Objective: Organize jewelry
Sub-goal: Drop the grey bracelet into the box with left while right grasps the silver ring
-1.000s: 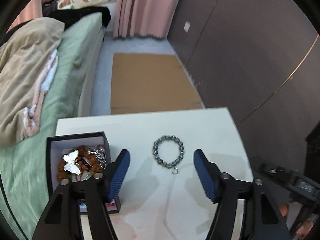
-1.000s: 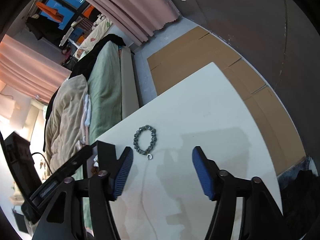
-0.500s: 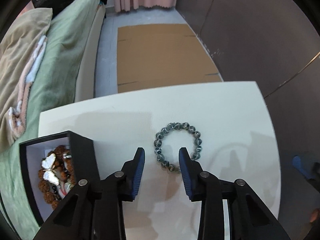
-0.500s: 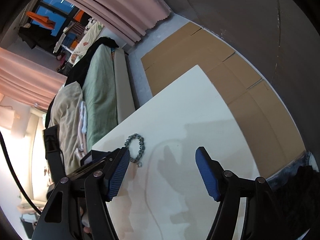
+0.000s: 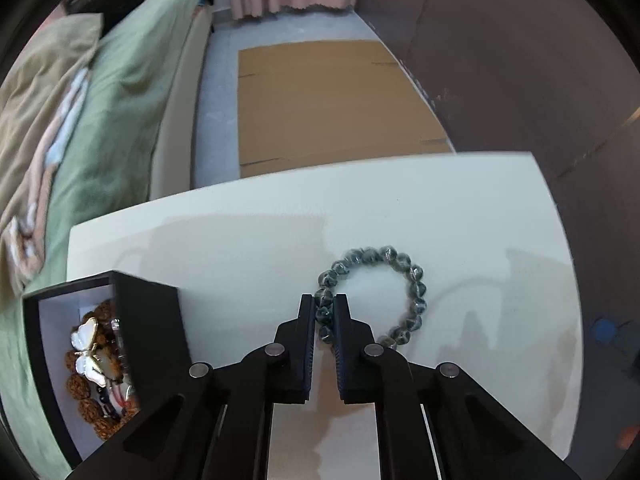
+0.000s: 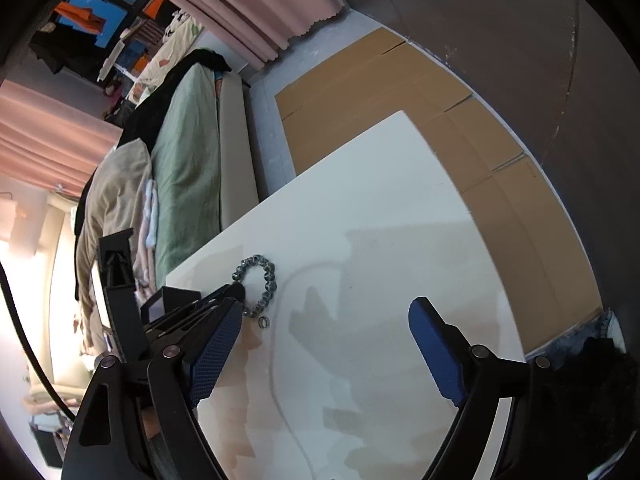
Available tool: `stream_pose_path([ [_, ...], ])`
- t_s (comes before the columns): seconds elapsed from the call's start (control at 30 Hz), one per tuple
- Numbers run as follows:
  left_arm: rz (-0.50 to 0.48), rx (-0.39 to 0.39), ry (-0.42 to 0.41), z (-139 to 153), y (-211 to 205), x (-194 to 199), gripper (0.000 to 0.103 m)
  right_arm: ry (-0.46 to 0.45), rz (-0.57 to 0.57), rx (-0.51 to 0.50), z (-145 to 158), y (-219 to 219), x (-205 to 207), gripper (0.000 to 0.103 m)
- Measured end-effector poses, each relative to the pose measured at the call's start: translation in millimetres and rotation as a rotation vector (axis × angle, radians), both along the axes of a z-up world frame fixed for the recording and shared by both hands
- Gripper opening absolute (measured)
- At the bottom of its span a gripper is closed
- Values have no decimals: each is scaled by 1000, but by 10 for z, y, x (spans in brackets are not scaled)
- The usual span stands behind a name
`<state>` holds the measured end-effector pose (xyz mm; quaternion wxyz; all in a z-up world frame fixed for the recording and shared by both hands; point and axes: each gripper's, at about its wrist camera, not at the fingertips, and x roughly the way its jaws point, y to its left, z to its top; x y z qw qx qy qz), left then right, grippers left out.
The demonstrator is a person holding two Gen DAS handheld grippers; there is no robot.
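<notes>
Since your left claw (image 5: pixel 324 312) pinches the bracelet's (image 5: pixel 416 292) near beads, expect limp, smooth, light beads; right claw (image 6: pixel 320 344) hangs wide, empty.

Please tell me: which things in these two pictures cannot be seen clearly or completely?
- Beaded bracelet: in the left wrist view, the left claw covers the near beads, shut on the strand.
- Jewelry box: its near corner lies behind the claw's arm; the tangled pieces under the butterfly brooch cannot be separated.
- Small ring by the bracelet: too small to identify in the right wrist view.
- Right claw: open, holding nothing.
</notes>
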<state>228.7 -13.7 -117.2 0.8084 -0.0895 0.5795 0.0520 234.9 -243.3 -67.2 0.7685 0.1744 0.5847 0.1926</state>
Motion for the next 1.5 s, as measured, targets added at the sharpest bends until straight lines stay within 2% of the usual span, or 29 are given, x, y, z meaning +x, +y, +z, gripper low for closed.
stream_pose_path([
  [0.07,16,29,-29,94,60,-33,9,-3,16,6,-11,41,12,86],
  [0.27,14,-13,-86,410,168,-195,9,-32,87,-26,-3,259,-13,86],
  [0.4,11,-12,-122,625,201,-288,8,-46,139,-63,-30,419,-46,84],
  [0.47,14,-10,-138,750,227,-351,8,-45,159,-76,-44,484,-54,75],
  [0.6,30,-7,-166,933,320,-459,8,-51,205,-107,-78,642,-94,66],
  [0.77,42,4,-193,1111,505,-546,8,-46,247,-137,-144,777,-112,46],
  [0.83,54,8,-204,1184,565,-604,8,-44,257,-150,-178,820,-119,42],
  [0.9,63,10,-211,1235,618,-654,8,-46,273,-169,-209,873,-123,37],
  [0.97,71,7,-216,1273,671,-708,8,-43,291,-175,-239,937,-134,26],
  [1.17,97,19,-214,1285,840,-862,8,-56,322,-228,-311,1123,-168,25],
  [1.33,119,20,-209,1275,982,-981,8,-68,344,-324,-418,1274,-182,25],
  [1.5,139,20,-205,1258,1092,-1061,8,-132,366,-458,-412,1434,-240,16],
])
